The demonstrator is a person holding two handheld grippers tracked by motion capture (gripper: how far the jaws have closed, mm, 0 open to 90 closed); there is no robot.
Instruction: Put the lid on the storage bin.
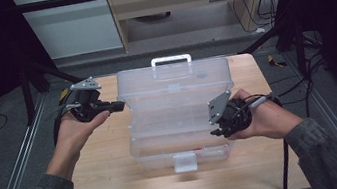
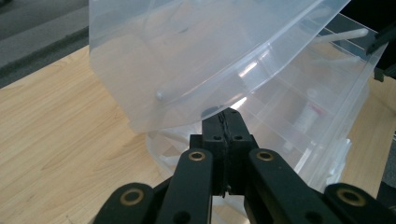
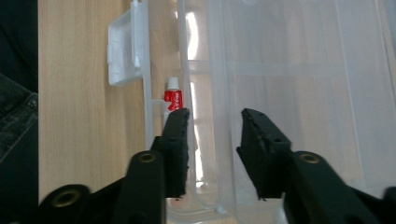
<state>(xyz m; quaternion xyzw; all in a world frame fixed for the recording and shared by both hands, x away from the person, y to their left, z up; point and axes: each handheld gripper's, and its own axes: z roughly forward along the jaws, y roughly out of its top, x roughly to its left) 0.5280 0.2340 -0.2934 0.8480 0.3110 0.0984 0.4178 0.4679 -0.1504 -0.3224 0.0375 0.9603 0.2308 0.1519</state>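
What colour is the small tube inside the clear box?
Red with a white cap, clearest in the right gripper view.

Glossy translucent plastic box on a matt pale wood-grain table.

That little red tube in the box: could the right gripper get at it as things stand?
Probably not directly. The red tube lies low in the clear box, under a clear tray. The right gripper is open just above, but plastic seems to lie between.
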